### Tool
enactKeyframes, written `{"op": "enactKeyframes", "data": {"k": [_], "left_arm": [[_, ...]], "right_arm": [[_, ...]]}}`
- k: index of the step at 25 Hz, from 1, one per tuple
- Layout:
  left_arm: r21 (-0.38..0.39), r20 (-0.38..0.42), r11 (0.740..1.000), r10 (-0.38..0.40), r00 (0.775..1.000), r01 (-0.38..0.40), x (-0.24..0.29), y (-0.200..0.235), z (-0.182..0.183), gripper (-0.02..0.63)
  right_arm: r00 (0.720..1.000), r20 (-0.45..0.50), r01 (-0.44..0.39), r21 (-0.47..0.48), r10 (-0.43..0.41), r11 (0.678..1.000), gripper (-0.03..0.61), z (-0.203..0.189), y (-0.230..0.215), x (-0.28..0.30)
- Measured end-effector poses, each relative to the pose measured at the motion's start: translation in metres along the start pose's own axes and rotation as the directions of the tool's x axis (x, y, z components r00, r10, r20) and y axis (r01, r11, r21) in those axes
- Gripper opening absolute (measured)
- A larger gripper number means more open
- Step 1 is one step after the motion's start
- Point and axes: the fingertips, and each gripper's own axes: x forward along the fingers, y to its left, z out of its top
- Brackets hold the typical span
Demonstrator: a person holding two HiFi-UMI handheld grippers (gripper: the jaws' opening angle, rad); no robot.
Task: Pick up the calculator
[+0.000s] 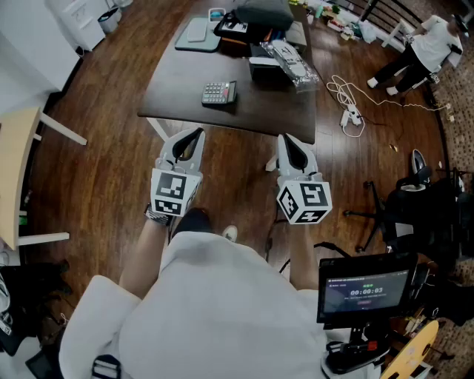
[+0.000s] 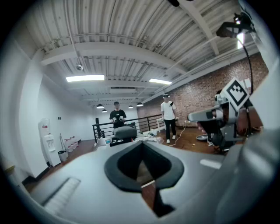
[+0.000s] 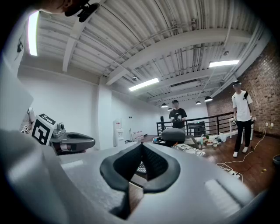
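Observation:
The calculator (image 1: 219,93), grey with dark keys, lies flat on the dark table (image 1: 178,89), near its front edge. Both grippers hover side by side in front of that edge, short of the table and pointing toward it. My left gripper (image 1: 194,134) is just below and left of the calculator, its jaws shut with nothing between them; in its own view the tips (image 2: 142,143) meet. My right gripper (image 1: 287,138) sits further right, also shut and empty. In the right gripper view a bit of the keypad (image 3: 141,167) shows through the gap behind the closed tips (image 3: 142,144).
At the table's far end lie a grey tray (image 1: 197,32), a black bag (image 1: 261,16) and a clear plastic package (image 1: 290,62). A white cable with a power strip (image 1: 351,115) lies on the floor at right. Two people (image 2: 167,117) stand beyond the table.

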Motion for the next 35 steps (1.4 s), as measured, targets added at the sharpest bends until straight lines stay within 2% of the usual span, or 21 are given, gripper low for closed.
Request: {"op": "enactKeyframes", "data": {"k": [5, 9, 19, 25, 35], "left_arm": [[-0.004, 0.005, 1.0, 0.001, 1.0, -0.001, 0.014, 0.013, 0.002, 0.005], [-0.003, 0.011, 1.0, -0.004, 1.0, 0.004, 0.047, 0.034, 0.001, 0.006], [0.037, 0.042, 0.998, -0.052, 0.998, 0.05, 0.138, 0.115, 0.021, 0.006], [0.026, 0.059, 0.996, -0.081, 0.995, 0.08, 0.18, 0.159, 0.025, 0.006], [0.011, 0.073, 0.993, -0.119, 0.99, 0.118, 0.228, 0.172, 0.038, 0.006]], "right_arm": [[1.0, -0.01, 0.002, -0.007, -0.003, 1.0, 0.002, 0.001, -0.006, 0.016], [1.0, -0.01, 0.015, -0.023, -0.015, 1.0, 0.002, 0.004, -0.021, 0.05], [0.998, -0.03, 0.06, -0.037, -0.061, 0.998, 0.002, 0.025, -0.043, 0.16], [0.994, -0.032, 0.104, -0.047, -0.106, 0.993, 0.002, 0.032, -0.054, 0.208], [0.991, -0.051, 0.124, -0.059, -0.127, 0.991, 0.002, 0.032, -0.082, 0.248]]}}
